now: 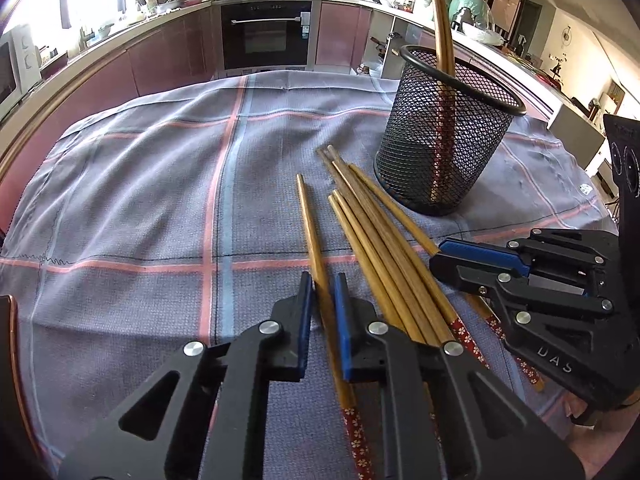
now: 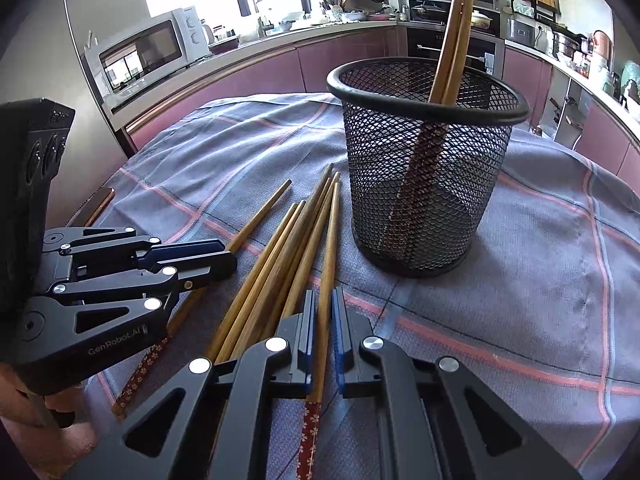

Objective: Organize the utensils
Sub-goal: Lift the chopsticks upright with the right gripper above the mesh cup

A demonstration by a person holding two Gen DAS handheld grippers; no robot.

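A kitchen with an oven and purple cabinets is lying behind a table under a checked grey cloth point(image 1: 140, 200). In the left wrist view, the left gripper point(image 1: 323, 312) is pinching one chopstick point(image 1: 310, 220) lying apart from the pile point(image 1: 372, 216), probably so that it is lifting alone. In the right wrist view, the right gripper point(image 2: 323, 340) is clamping the pile's outermost chopstick point(image 2: 330, 240), nearest the mesh holder point(image 2: 424, 168), where two chopsticks point(image 2: 454, 40) are already leaning upright.
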